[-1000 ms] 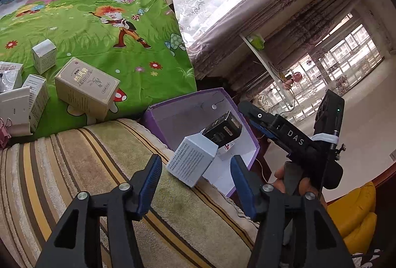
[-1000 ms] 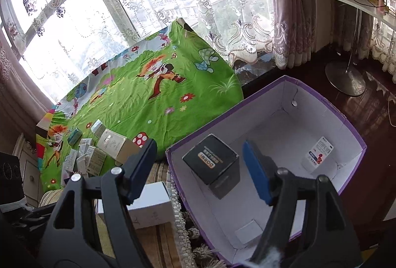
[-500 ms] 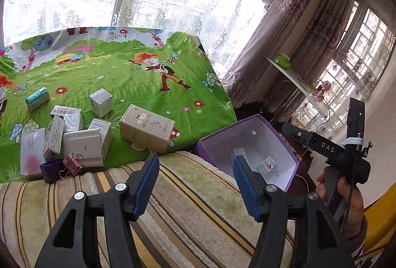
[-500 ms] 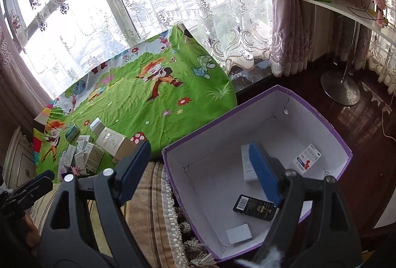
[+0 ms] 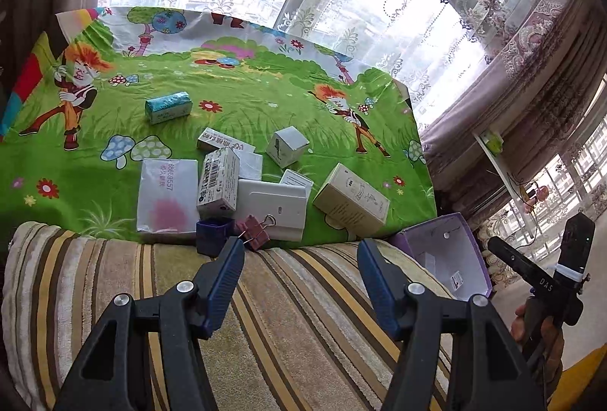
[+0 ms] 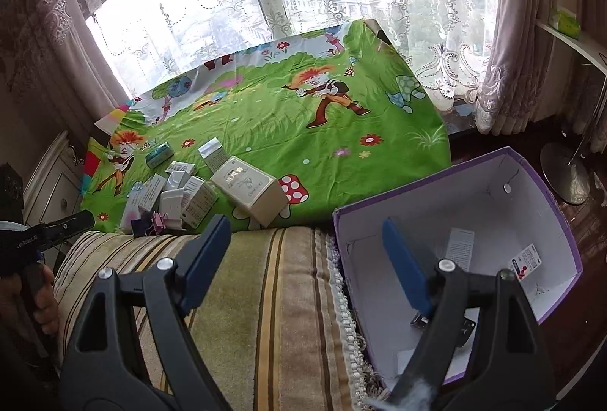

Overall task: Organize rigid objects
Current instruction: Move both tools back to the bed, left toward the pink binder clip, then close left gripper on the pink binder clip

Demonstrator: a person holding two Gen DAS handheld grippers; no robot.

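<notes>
Looking forward along the left gripper [image 5: 299,259], a cluster of small cardboard cartons is being shown on the green cartoon-printed cloth [image 5: 265,99]: a large beige rectangular carton [image 5: 351,198], a flat white plastic case [image 5: 271,208], a white barcode-printed carton [image 5: 219,185], a small white cube carton [image 5: 286,147] and a teal foil-wrapped box [image 5: 169,106], with a pink metal binder clip [image 5: 255,229] and a small dark purple cube [image 5: 212,235] lying at the cloth's near edge. The left fingers are being held released and wide apart, with nothing between them, above the striped beige cushion [image 5: 303,316]. The purple-walled, white-lined cardboard box [image 5: 476,251] is being seen at the right, off the cushion's end. In the right wrist view, the right gripper [image 6: 303,244] is likewise being held spread and empty, straddling the cushion edge and the purple box [image 6: 531,183], in which a few flat cartons are already lying. The beige carton [image 6: 248,189] is being seen nearest to the box. A slip is being judged likely if a glossy carton is being pinched at a corner, and neighbouring cartons are being risked if the crowded cluster is being entered carelessly; a carton released short of the rim could be dropped to the floor.
</notes>
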